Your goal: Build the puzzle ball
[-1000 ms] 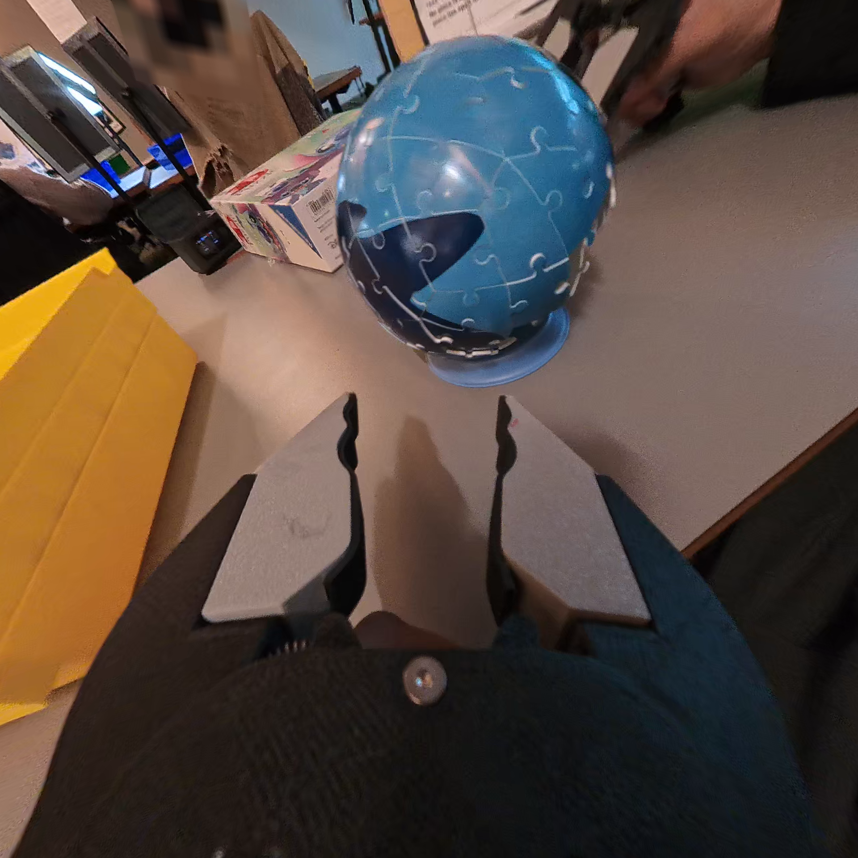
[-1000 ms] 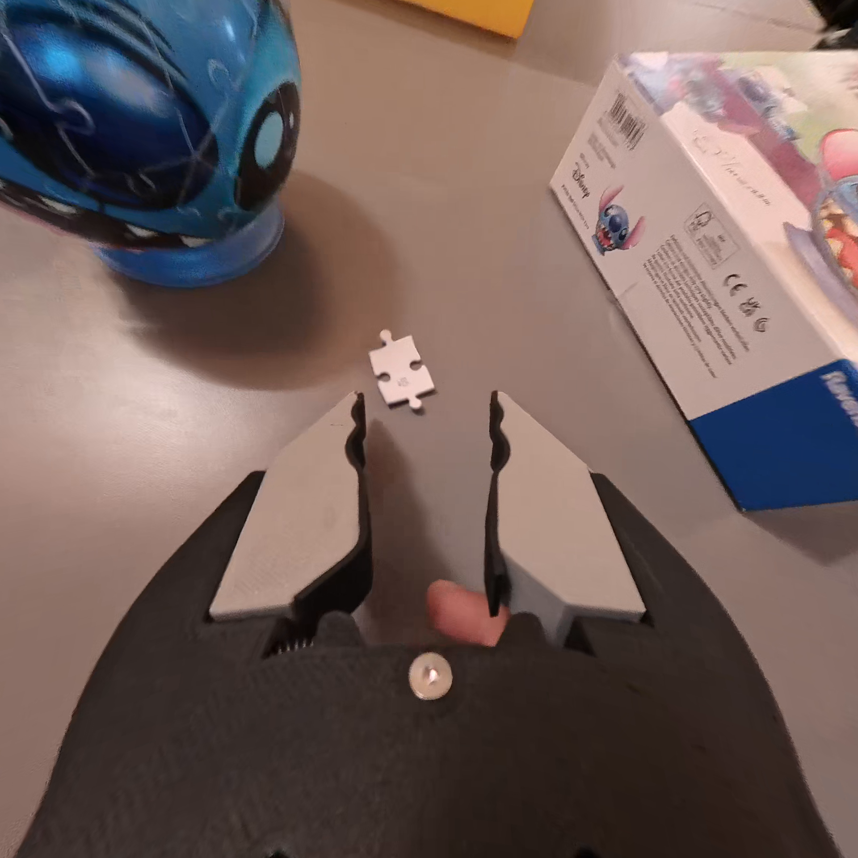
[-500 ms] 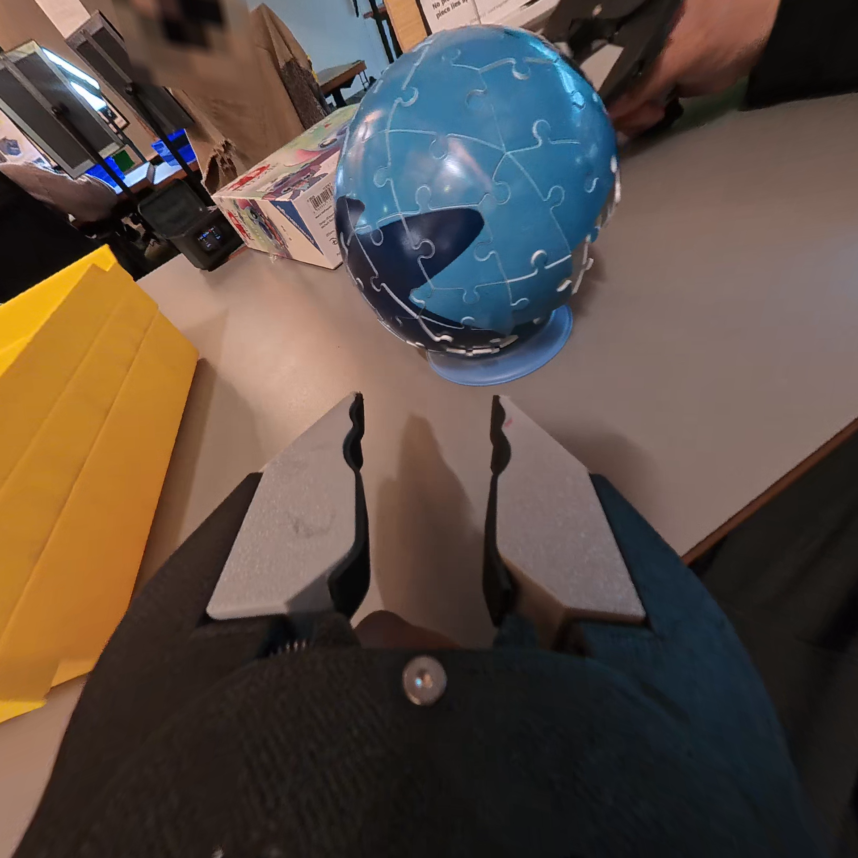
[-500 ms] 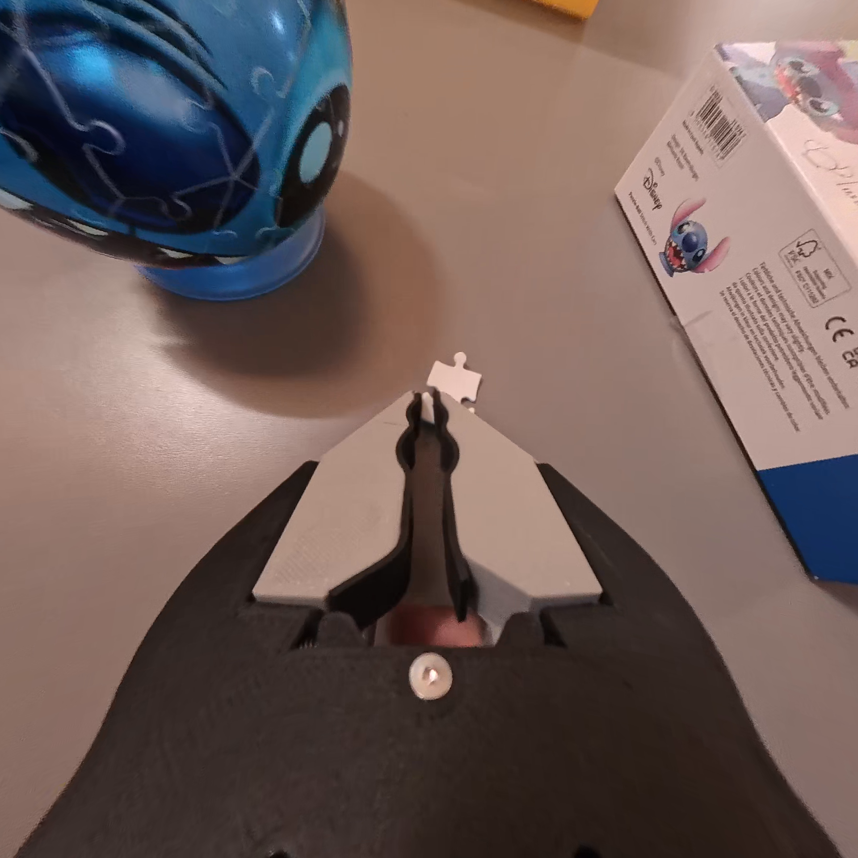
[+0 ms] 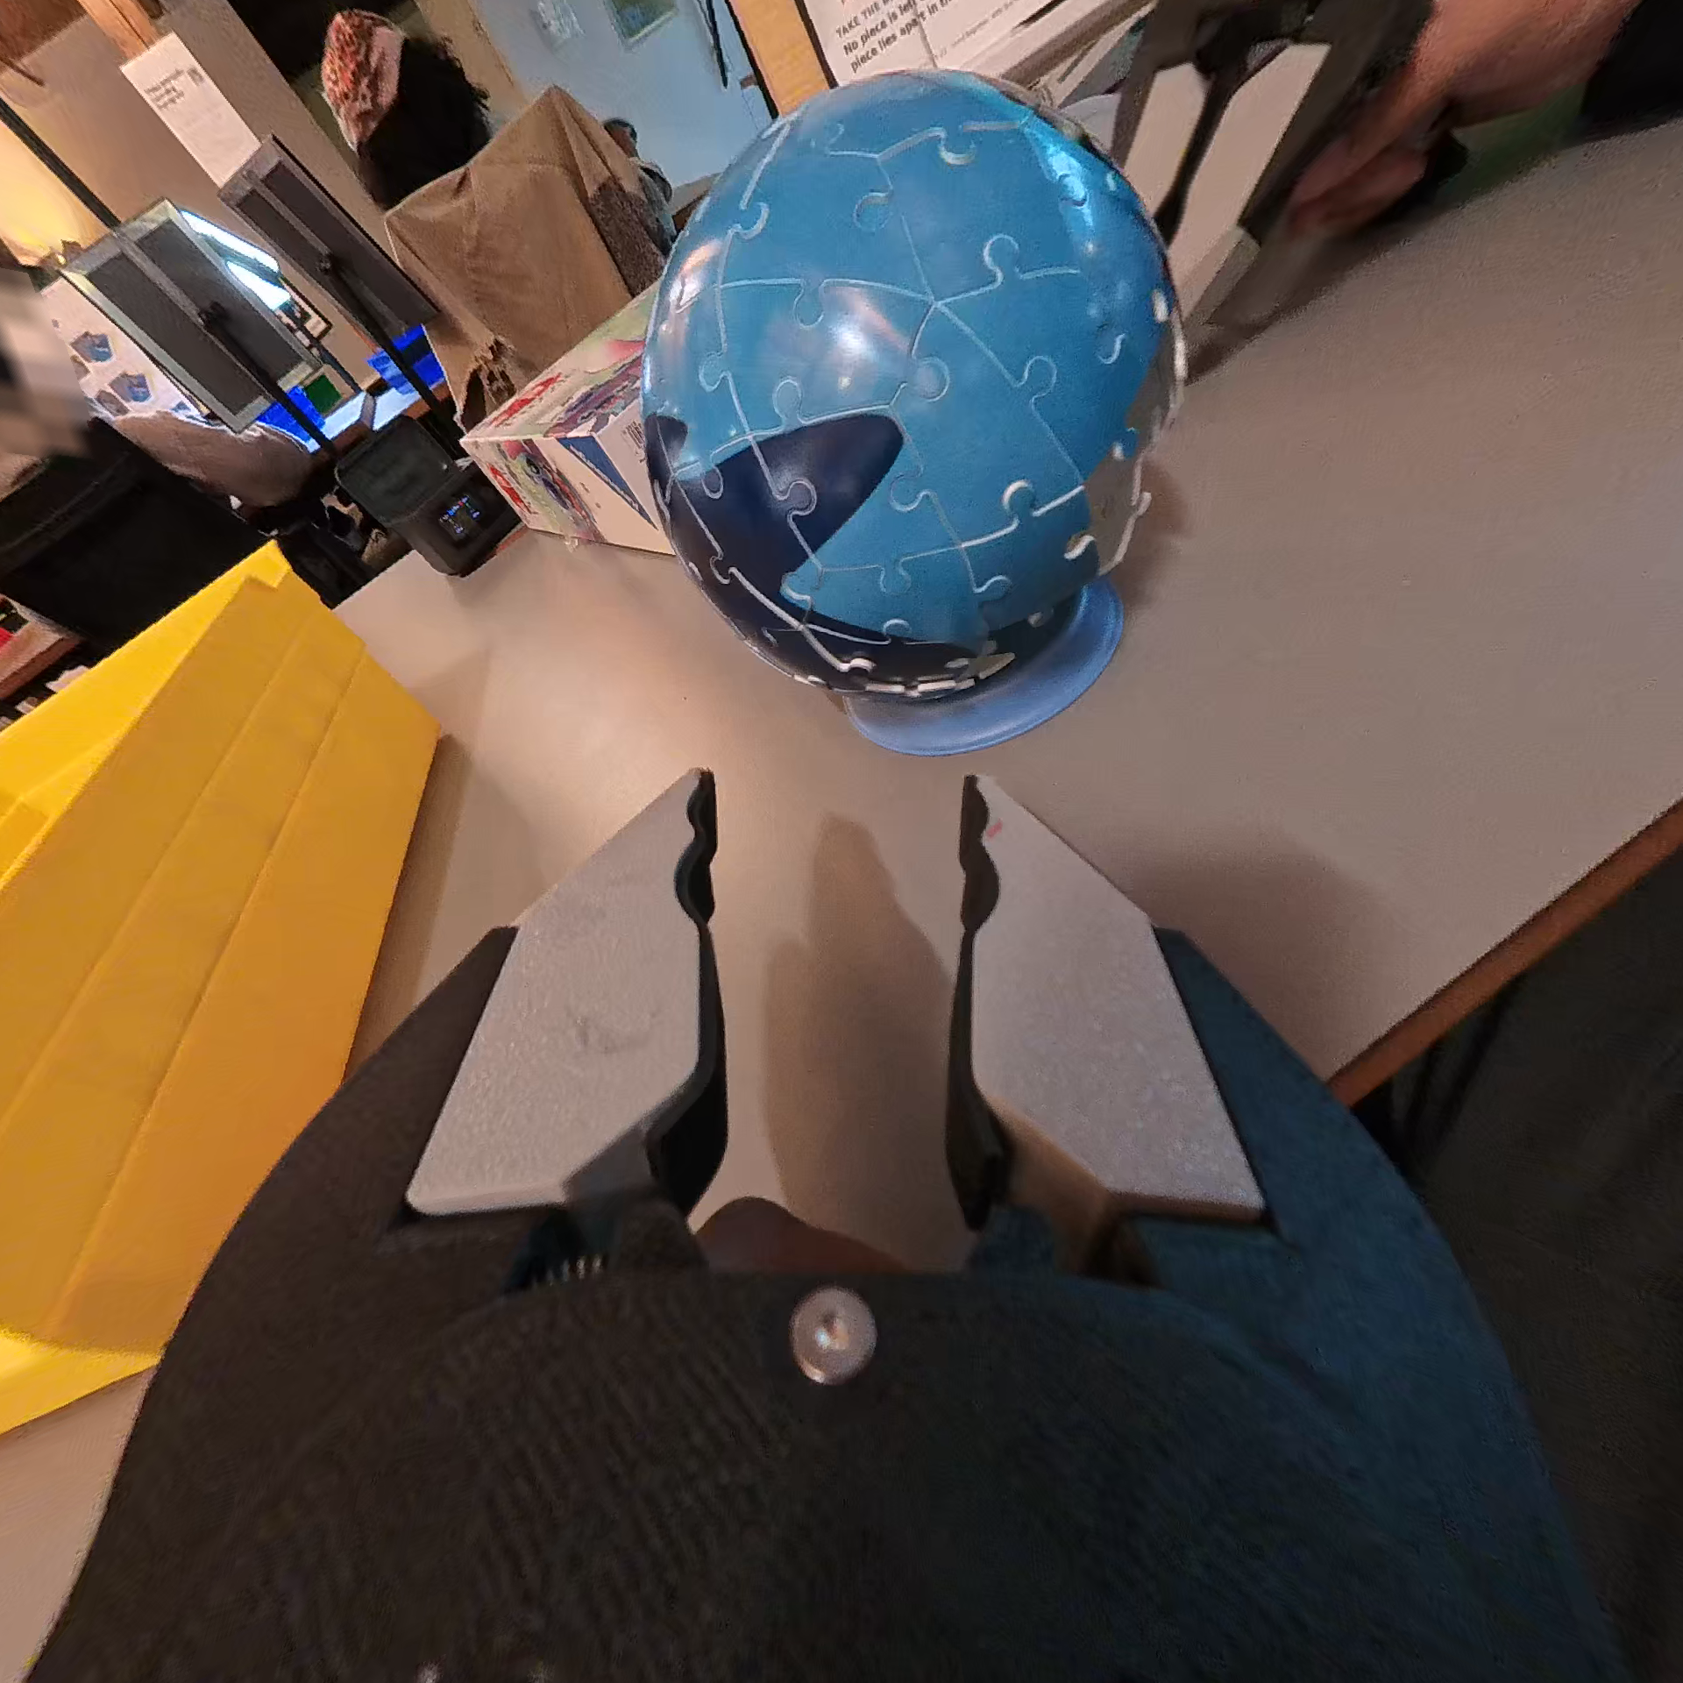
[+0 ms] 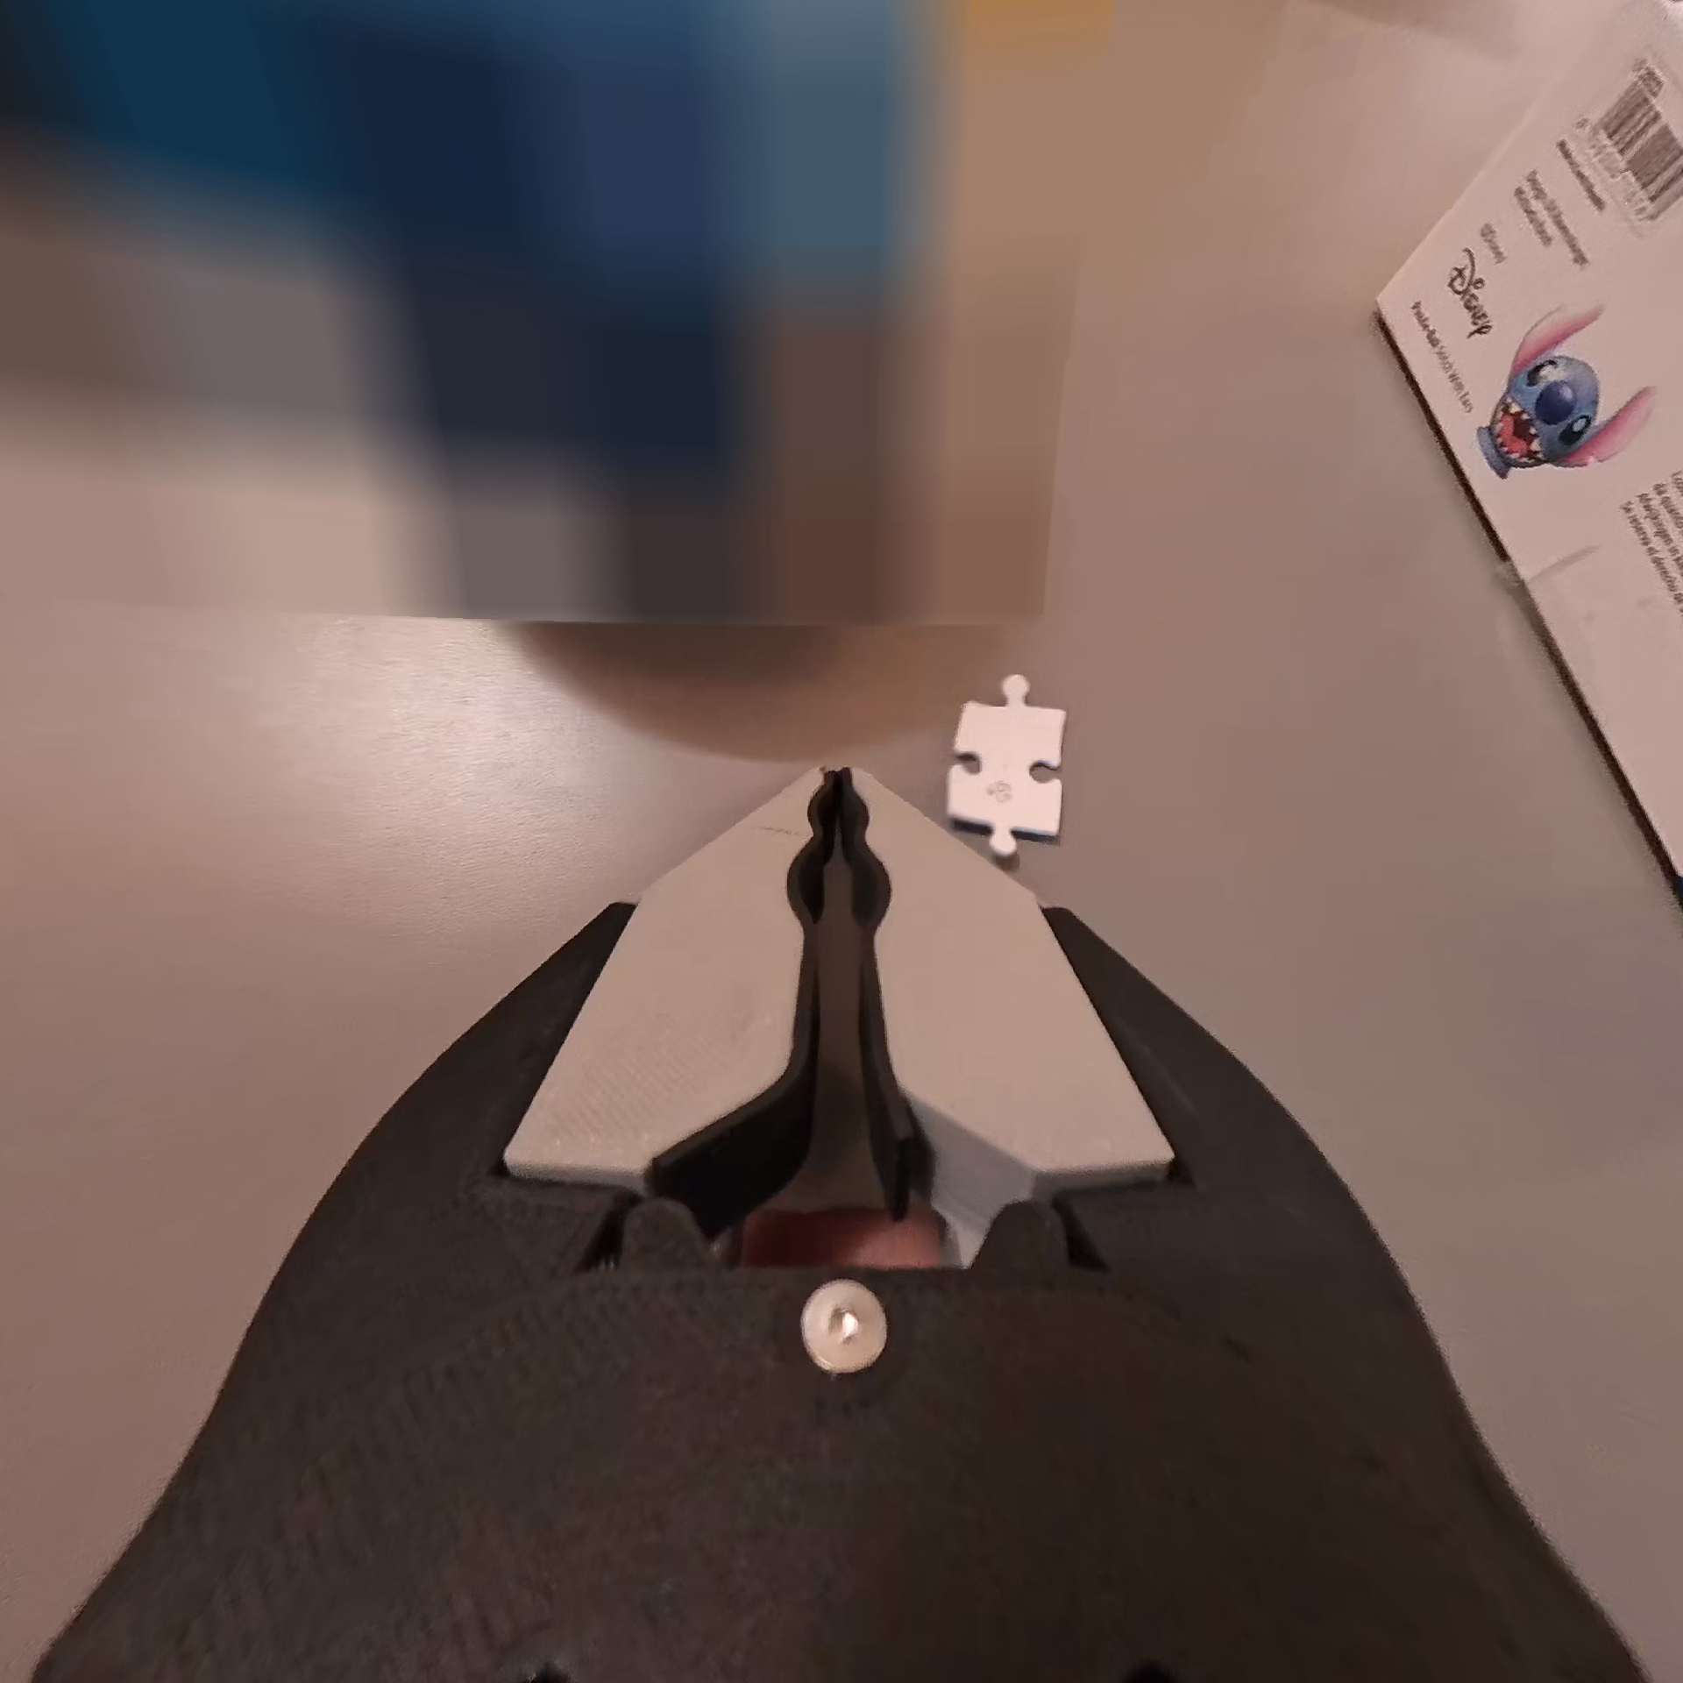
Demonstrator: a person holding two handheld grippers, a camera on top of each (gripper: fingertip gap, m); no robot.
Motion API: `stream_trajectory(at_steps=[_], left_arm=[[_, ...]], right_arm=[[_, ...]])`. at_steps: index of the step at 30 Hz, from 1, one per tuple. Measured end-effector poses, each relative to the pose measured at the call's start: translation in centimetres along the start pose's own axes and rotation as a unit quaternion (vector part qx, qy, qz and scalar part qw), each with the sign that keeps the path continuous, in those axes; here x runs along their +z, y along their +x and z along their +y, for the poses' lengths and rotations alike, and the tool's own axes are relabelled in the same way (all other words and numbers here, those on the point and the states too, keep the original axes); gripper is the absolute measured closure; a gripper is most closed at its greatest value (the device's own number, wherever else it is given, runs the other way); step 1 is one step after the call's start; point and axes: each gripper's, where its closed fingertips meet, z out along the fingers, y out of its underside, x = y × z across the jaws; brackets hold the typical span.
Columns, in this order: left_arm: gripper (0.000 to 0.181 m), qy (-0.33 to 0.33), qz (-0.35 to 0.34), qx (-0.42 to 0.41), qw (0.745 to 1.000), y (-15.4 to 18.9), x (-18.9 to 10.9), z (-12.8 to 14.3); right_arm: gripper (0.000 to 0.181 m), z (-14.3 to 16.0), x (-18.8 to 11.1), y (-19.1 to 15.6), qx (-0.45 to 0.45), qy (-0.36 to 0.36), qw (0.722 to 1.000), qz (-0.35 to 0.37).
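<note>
In the left wrist view the ball (image 5: 911,392) sits on its blue stand (image 5: 988,678) on the table (image 5: 1366,592), steady for fitting; the left gripper (image 5: 833,801) waits just short of the ball, jaws released and empty. A box (image 5: 569,464) lies behind the ball, a yellow sheet (image 5: 182,865) to its left. The right wrist view alone shows the loose piece (image 6: 1004,763), face down beside the right gripper (image 6: 838,774), whose jaws are clenched on nothing; a blur covers what is probably the ball here.
</note>
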Motion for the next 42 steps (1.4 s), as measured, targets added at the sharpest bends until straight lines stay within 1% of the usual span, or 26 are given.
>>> stream_trajectory(at_steps=[3, 5, 6, 7, 9, 10, 11, 12, 13, 14, 15, 16, 17, 18, 19, 22, 23, 24, 26, 30, 31, 33, 36, 39, 40, 42], left_arm=[[0.129, 0.002, 0.002, -0.002, 1.0, 0.0, 0.0, 0.0], [0.128, 0.007, 0.0, 0.005, 1.0, 0.1, -0.1, -0.2], [0.129, 0.018, -0.007, 0.018, 1.0, 0.1, -0.3, -0.5], [0.133, 0.037, -0.011, 0.043, 0.998, 0.5, -0.7, -1.1], [0.151, 0.076, 0.023, 0.141, 0.987, 3.9, -2.2, -2.8], [0.155, 0.063, 0.024, 0.201, 0.977, 5.4, -2.7, -3.3], [0.156, 0.036, 0.004, 0.252, 0.967, 6.1, -2.8, -3.7], [0.157, 0.005, -0.033, 0.28, 0.959, 6.2, -2.7, -4.3], [0.154, -0.029, -0.073, 0.278, 0.957, 6.0, -2.2, -4.8], [0.145, -0.067, -0.095, 0.264, 0.957, 6.2, -1.5, -4.8], [0.138, -0.098, -0.095, 0.263, 0.955, 7.2, -0.7, -4.6], [0.139, -0.117, -0.079, 0.28, 0.95, 8.6, 0.2, -4.3], [0.146, -0.123, -0.067, 0.301, 0.943, 9.8, 0.9, -4.2], [0.15, -0.126, -0.061, 0.316, 0.938, 10.6, 1.5, -4.2], [0.149, -0.132, -0.059, 0.321, 0.936, 10.8, 2.1, -4.2], [0.137, -0.172, -0.053, 0.316, 0.932, 9.7, 3.2, -3.4], [0.137, -0.187, -0.046, 0.317, 0.929, 9.3, 3.5, -2.8], [0.141, -0.192, -0.042, 0.325, 0.925, 8.8, 3.8, -2.5], [0.141, -0.196, -0.049, 0.345, 0.917, 7.9, 4.3, -2.3], [0.137, -0.193, -0.054, 0.346, 0.917, 7.6, 5.1, -2.6], [0.139, -0.191, -0.053, 0.353, 0.914, 7.7, 5.3, -2.6], [0.149, -0.195, -0.048, 0.363, 0.91, 7.9, 5.6, -2.3], [0.159, -0.207, -0.04, 0.339, 0.917, 7.9, 6.0, -1.9], [0.154, -0.215, -0.059, 0.328, 0.918, 7.0, 6.4, -1.8], [0.156, -0.22, -0.066, 0.331, 0.915, 6.8, 6.5, -1.6], [0.168, -0.22, -0.073, 0.341, 0.911, 6.8, 6.9, -1.3]], right_arm=[[0.181, -0.4, -0.6, 0.1, -0.008, 0.014, 1.0, 0.016], [0.159, -0.8, -1.1, 0.9, 0.011, 0.027, 0.999, 0.032], [0.152, -1.0, -1.3, 1.2, 0.023, 0.036, 0.999, 0.032], [0.148, -1.2, -1.4, 1.4, 0.033, 0.043, 0.998, 0.03], [0.147, -1.0, -1.4, 1.8, 0.039, 0.044, 0.998, 0.034], [0.147, -0.8, -1.3, 1.8, 0.037, 0.04, 0.998, 0.037], [0.147, -0.6, -1.2, 1.9, 0.035, 0.036, 0.998, 0.037], [0.147, -0.4, -1.1, 1.8, 0.035, 0.035, 0.998, 0.036], [0.148, -0.4, -1.0, 1.8, 0.036, 0.033, 0.998, 0.032], [0.148, -0.5, -0.9, 1.8, 0.038, 0.034, 0.998, 0.03], [0.147, -0.7, -0.9, 1.8, 0.041, 0.039, 0.998, 0.028], [0.148, -1.0, -0.9, 1.7, 0.044, 0.045, 0.998, 0.024], [0.148, -1.2, -1.0, 1.6, 0.047, 0.049, 0.997, 0.02], [0.148, -1.2, -1.0, 1.6, 0.049, 0.051, 0.997, 0.019], [0.148, -1.1, -1.1, 1.5, 0.047, 0.05, 0.997, 0.019], [0.148, -0.8, -1.2, 1.3, 0.039, 0.045, 0.998, 0.02], [0.148, -0.9, -1.2, 1.3, 0.038, 0.046, 0.998, 0.019], [0.148, -0.9, -1.2, 1.3, 0.039, 0.047, 0.998, 0.017], [0.148, -0.9, -1.1, 1.2, 0.04, 0.046, 0.998, 0.012], [0.148, -0.8, -1.0, 1.1, 0.033, 0.041, 0.999, 0.012], [0.148, -0.8, -1.0, 1.0, 0.033, 0.04, 0.999, 0.012], [0.149, -0.7, -0.9, 1.0, 0.034, 0.038, 0.999, 0.01], [0.149, -0.7, -0.9, 1.1, 0.036, 0.038, 0.999, 0.01], [0.15, -0.7, -0.9, 1.0, 0.035, 0.038, 0.999, 0.01], [0.15, -0.7, -0.9, 1.0, 0.033, 0.036, 0.999, 0.008], [0.15, -0.6, -0.8, 0.9, 0.027, 0.03, 0.999, 0.007]])
